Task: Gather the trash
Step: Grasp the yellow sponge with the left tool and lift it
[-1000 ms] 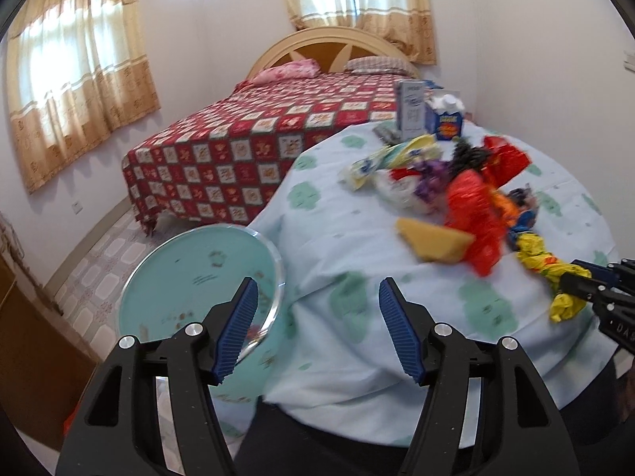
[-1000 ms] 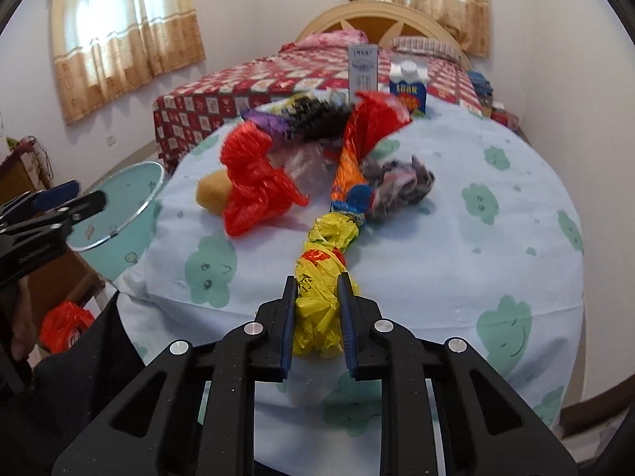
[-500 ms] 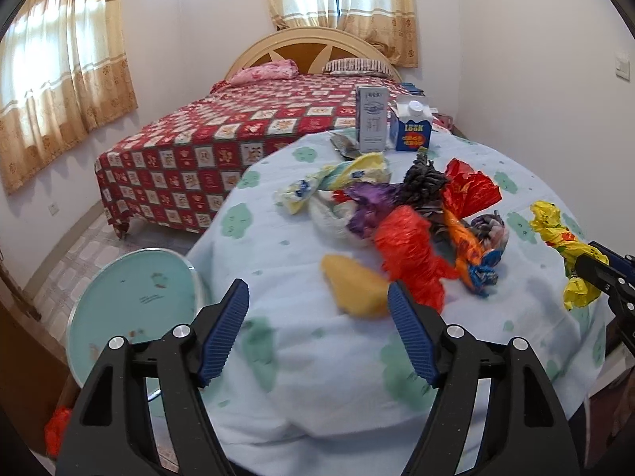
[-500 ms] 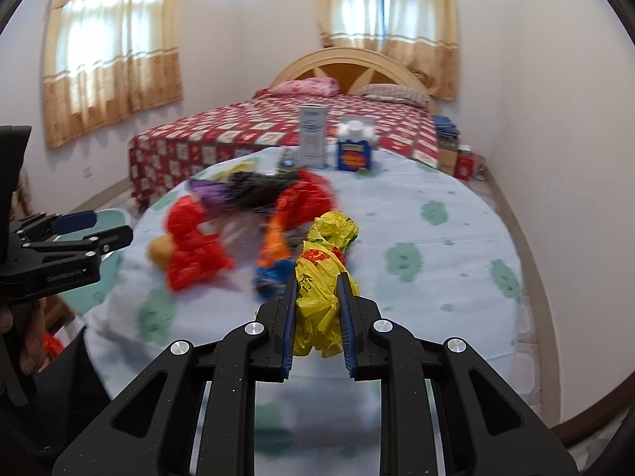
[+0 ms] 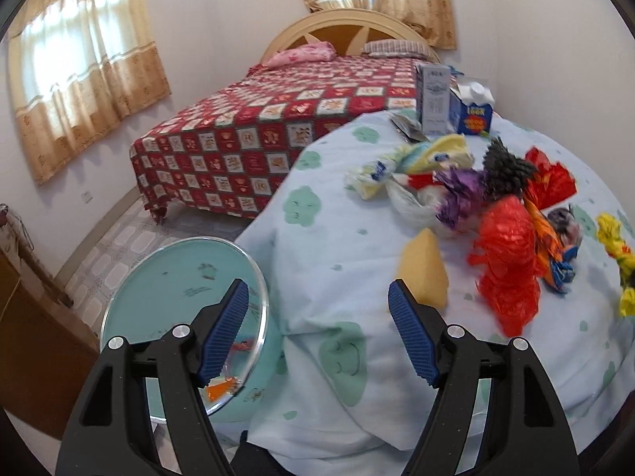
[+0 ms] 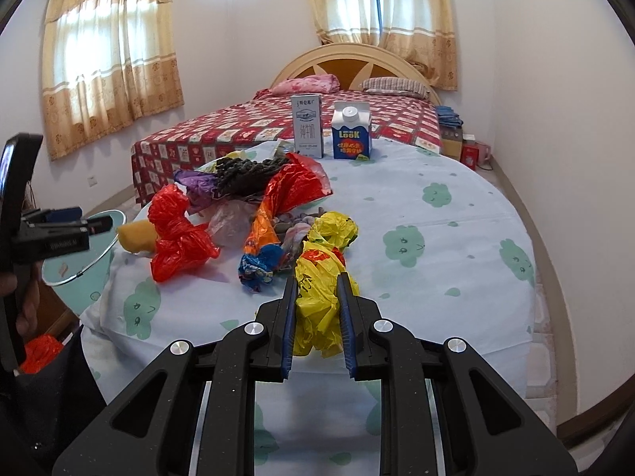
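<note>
Right claw (image 6: 316, 301): closed on a crumpled yellow plastic bag (image 6: 317, 297), gripped between the blue pads and held just above the tabletop (image 6: 456, 214), which is round and draped in a pale blue cloth with green smiley blotches. Left claw (image 5: 319, 333): open wide, empty, poised over the near edge of the tabletop, also visible at the left border of the right wrist view. Remaining trash in a heap at mid-tabletop: red plastic bag (image 6: 174, 238) at front left, touching a yellow sponge-like wedge (image 5: 422, 273); orange-and-blue snack wrapper (image 6: 260, 252) just beside the held bag; second red bag (image 6: 295, 186), purple bag (image 6: 194, 180), dark crinkled bag (image 6: 246, 170) and clear plastic bag (image 6: 230, 222) bunched behind; pale yellow-and-blue wrapper (image 5: 416, 158) at the far left of the heap. Upright at the far edge: grey-white milk carton (image 6: 306, 125) and blue gable-top carton marked "LOOK" (image 6: 351, 131), side by side. Below the tabletop on the left: teal bin with a metal rim (image 5: 182, 309), orange scrap inside. Background: bed with red patterned quilt (image 6: 246, 127).
</note>
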The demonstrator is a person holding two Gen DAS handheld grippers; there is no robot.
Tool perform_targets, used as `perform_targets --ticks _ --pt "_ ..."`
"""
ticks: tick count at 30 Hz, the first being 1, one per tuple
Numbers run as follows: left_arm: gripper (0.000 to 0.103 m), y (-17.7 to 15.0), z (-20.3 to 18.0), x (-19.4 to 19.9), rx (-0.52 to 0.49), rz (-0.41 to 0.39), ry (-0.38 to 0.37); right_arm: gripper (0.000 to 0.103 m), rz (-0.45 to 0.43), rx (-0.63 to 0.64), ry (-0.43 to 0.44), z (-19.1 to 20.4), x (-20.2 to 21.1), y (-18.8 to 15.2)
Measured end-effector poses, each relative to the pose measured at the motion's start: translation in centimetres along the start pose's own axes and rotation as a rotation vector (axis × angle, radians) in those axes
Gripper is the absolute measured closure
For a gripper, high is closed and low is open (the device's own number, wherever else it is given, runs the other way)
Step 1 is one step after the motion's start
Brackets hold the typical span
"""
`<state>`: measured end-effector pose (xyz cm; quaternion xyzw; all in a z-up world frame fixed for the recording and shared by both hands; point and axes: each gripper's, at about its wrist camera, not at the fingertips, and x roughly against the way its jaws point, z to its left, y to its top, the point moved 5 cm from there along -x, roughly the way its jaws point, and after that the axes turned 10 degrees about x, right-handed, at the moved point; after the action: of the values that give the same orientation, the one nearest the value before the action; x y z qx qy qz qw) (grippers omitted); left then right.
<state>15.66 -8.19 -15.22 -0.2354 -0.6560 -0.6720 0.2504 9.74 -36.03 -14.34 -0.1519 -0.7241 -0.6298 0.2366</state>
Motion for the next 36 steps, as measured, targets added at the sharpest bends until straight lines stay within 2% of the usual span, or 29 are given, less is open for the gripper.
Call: perform_targets --ticks 4,10,15,17,19,22,27,28,29,31,36 --pt "0.031 -0.2 -0.9 0.9 0.027 -0.002 -0.036 0.083 -0.002 0.005 -0.024 -0.4 0.1 -0.1" --pt "0.031 -1.1 -4.0 0.0 -0.015 0.021 -0.071 0.083 -0.002 -0.004 -0.028 -0.9 0.1 -0.2" --pt "0.039 -2.2 -5.3 -2.1 -0.030 0.087 -0.093 0.082 0.006 0.003 -0.017 -0.5 -0.3 -0.5" --pt "0.053 -2.5 -5.6 -2.5 -0.033 0.104 -0.110 0.082 0.008 0.001 -0.014 -0.5 -0.4 -0.5" --pt "0.061 -2.9 -5.9 -2.7 -0.035 0.122 -0.135 0.082 0.012 0.002 -0.013 -0.4 -0.5 -0.6" --pt "0.064 -2.9 -6.1 -3.0 -0.030 0.129 -0.149 0.082 0.016 0.004 -0.012 -0.3 -0.7 -0.7" --pt "0.063 -2.6 -6.4 -1.6 -0.033 0.108 -0.170 0.082 0.007 0.002 -0.021 -0.5 -0.6 -0.6" --pt "0.060 -2.6 -6.5 -1.3 -0.035 0.104 -0.174 0.082 0.006 0.002 -0.024 -0.6 -0.6 -0.7" --pt "0.051 -2.6 -6.5 -0.9 -0.041 0.095 -0.172 0.082 0.007 -0.001 -0.029 -0.8 -0.6 -0.7" --pt "0.044 -2.4 -6.7 -0.2 -0.047 0.074 -0.172 0.082 0.012 -0.009 -0.036 -1.2 -0.8 -0.8" --pt "0.044 -1.8 -8.2 -1.0 -0.065 0.069 -0.171 0.082 0.016 -0.011 -0.034 -1.3 -0.9 -0.9"
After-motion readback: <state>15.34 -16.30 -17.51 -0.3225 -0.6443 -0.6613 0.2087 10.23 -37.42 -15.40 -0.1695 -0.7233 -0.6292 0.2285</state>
